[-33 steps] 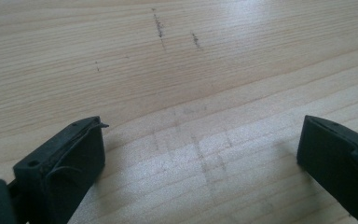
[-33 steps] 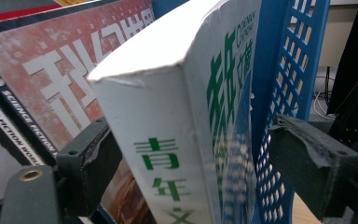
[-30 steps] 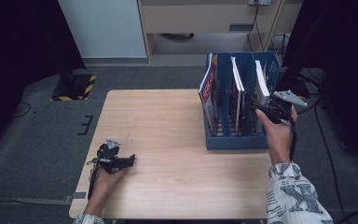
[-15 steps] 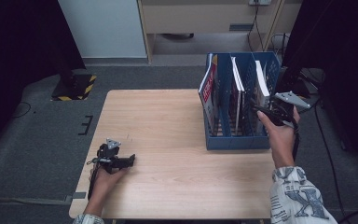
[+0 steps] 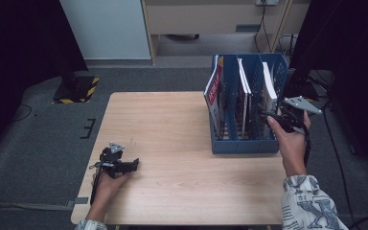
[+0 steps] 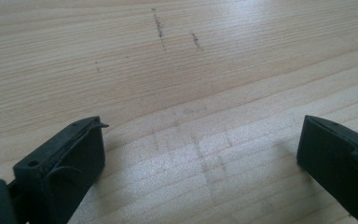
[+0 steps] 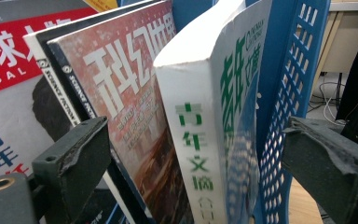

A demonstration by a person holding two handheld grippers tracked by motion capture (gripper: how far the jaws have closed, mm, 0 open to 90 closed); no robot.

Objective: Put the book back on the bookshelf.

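Sleeve with a printed pattern [image 5: 306, 201] at the lower right of the high view, other hand [image 5: 106, 184] at the lower left. Just above that hand, left gripper [image 5: 133, 164] lying on the table [image 5: 172, 124], jaws wide with nothing between, only pale scratched wood beneath; same spot as a second ago. At the middle right, right gripper [image 5: 264, 114], shifted slightly lower and to the right since a second ago, jaws wide on either side of the white book [image 7: 200, 116], not closed on it. Probably lining up to grasp this book, standing in the rightmost slot of the blue rack [image 5: 244, 146]. Further left in the rack, a red magazine [image 7: 9, 60]. Beyond the table, grey carpet [image 5: 43, 134], a yellow-black striped base [image 5: 79, 88] at the upper left, a pale panel [image 5: 105, 28] at the top.
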